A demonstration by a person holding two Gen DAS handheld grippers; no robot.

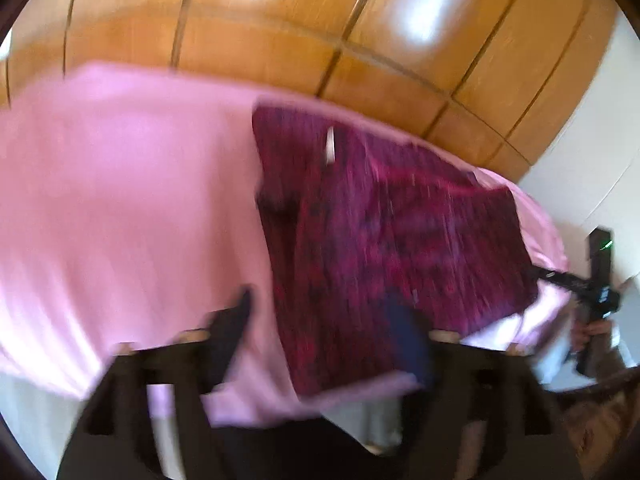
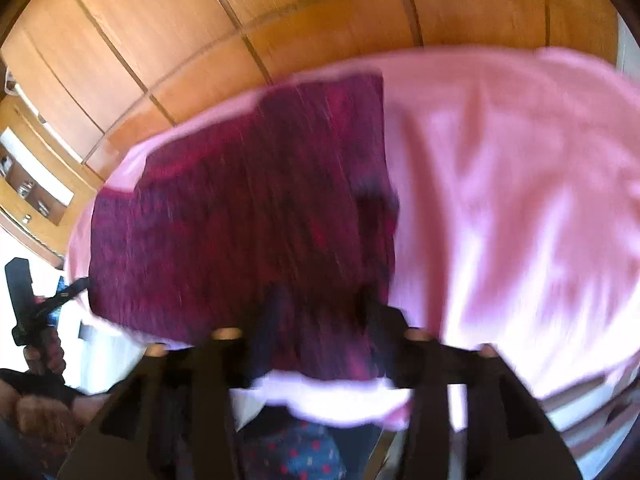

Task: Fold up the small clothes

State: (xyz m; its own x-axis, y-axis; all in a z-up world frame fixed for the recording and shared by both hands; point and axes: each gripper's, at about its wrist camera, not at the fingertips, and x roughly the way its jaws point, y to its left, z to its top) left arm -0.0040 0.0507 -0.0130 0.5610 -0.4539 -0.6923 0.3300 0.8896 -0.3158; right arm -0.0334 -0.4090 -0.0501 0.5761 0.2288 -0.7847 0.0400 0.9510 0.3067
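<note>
We have the maroon garment [image 1: 384,220] lying doubled over, centre frame, on the pink sheet [image 1: 120,200]; both the left gripper [image 1: 320,316] and right gripper [image 2: 320,308] hang wide and empty above its near edge. Looks partly folded, more folds probably left.

The garment [image 1: 384,216] lies on the sheet [image 1: 120,200] near its front edge, the wardrobe [image 1: 280,40] behind.

Place: a home bedroom.
Bed: pink sheet [image 1: 120,200] fills the middle of both views.
Wardrobe: glossy wooden panelled doors [image 1: 280,20] across the top.
Shelving: wooden unit holding small items [image 2: 32,184], left edge of right view.
</note>
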